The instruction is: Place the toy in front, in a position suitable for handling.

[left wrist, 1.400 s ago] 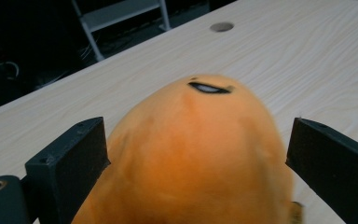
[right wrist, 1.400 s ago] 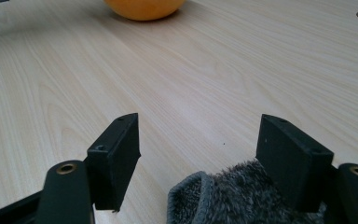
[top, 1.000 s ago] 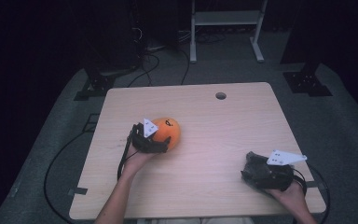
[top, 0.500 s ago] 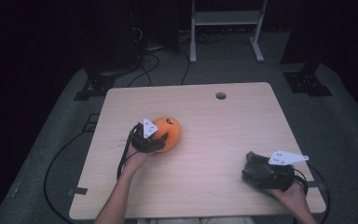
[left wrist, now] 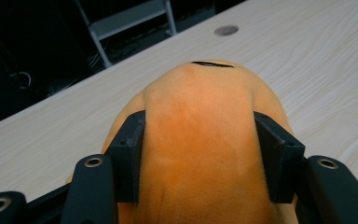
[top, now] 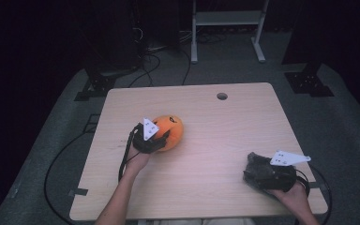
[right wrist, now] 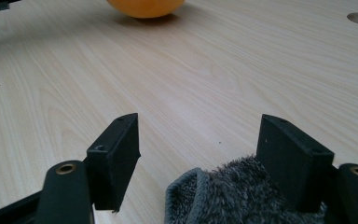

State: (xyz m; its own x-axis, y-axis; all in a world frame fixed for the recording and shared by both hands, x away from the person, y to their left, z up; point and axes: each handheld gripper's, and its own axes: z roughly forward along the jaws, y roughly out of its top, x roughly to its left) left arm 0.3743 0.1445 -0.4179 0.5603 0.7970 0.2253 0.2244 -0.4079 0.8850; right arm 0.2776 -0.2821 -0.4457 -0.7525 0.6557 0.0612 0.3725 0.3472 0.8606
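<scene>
In the high view, a light wooden table (top: 225,140) is seen at the centre of the frame, with a small round hole (top: 222,96) near its upper edge. Left of centre, an orange plush toy (top: 171,131) rests on the tabletop, and the left gripper (top: 161,140) is set against its lower left side, held by a hand (top: 138,161) that comes up from the bottom edge. At the lower right, the right gripper (top: 253,171) is held low over the table corner, with a dark grey fuzzy cloth (top: 255,164) bunched at its front.

In the left gripper view, the orange plush toy (left wrist: 200,140) is seen at the centre and bottom of the frame. The jaws have just been closing and are clamped on the toy, whose soft body is pinched in between the two black pads (left wrist: 128,154).

In the right gripper view, the jaws are seen well apart at the bottom of the frame. The grey cloth (right wrist: 233,196) lies between them at lower right, against the right pad (right wrist: 291,161) only. The orange plush toy (right wrist: 144,7) is cut by the top edge, left of centre.
</scene>
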